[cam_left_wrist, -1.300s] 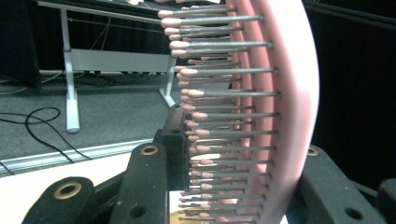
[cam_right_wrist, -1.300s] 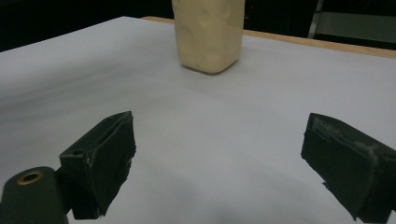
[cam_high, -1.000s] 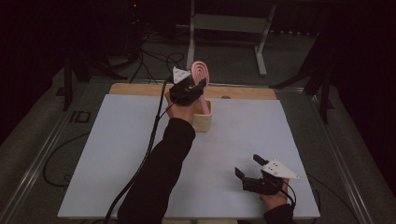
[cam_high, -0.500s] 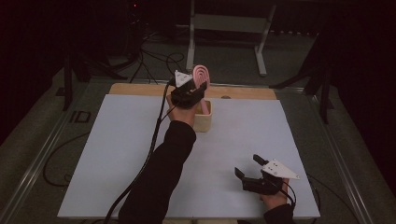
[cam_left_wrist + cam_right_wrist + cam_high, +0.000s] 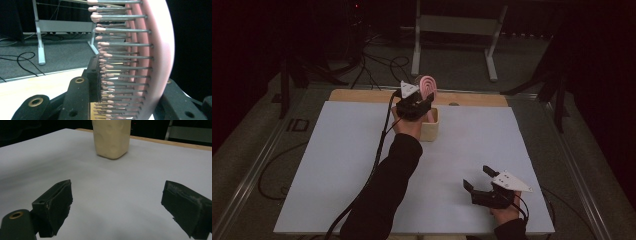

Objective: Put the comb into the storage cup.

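The left tongs (image 5: 422,102) are clamped on a pink hairbrush (image 5: 428,86), whose head stands upright above a cream holder (image 5: 430,130). In the left gripper view one jaw presses among the grey bristles (image 5: 125,57) and the other sits against the brush's pink back. The holder stands on the white sheet (image 5: 337,165) near the middle of the table's far edge, just in front of the bare wooden strip (image 5: 362,95) along that edge. The hand and sleeve (image 5: 387,185) reach to it from the near edge and cover the holder's left side.

The right tongs (image 5: 476,179) hover low near the table's near right corner, jaws wide apart with nothing between them, well apart from the holder. Bare sheet lies between them and the holder (image 5: 111,138).

Beyond the far edge, on the floor, a grey metal stand (image 5: 452,30) and loose black cables (image 5: 377,65) sit in the dark.
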{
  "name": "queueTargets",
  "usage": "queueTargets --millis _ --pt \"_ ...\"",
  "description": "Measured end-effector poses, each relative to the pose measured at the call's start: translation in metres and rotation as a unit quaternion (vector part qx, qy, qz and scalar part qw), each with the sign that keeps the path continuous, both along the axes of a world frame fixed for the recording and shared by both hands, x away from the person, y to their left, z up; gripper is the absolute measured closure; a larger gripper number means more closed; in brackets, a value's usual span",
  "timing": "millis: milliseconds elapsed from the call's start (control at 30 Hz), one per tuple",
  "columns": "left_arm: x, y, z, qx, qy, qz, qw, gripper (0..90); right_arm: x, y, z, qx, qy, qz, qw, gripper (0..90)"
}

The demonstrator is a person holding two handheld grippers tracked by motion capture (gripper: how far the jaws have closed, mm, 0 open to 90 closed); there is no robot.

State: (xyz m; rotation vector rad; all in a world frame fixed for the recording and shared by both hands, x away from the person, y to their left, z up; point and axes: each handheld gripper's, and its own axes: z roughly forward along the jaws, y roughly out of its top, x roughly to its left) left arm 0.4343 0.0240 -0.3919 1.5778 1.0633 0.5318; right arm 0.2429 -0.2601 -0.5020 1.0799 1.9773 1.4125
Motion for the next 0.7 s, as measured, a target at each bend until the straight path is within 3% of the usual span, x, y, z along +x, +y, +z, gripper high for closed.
queueTargets --millis 700 --pt "-0.001 -0.005 -0.019 0.011 0.016 -0.001 0.9998 63.6 0.0 0.0 0.0 -0.001 0.001 -0.001 1.0 9.8"
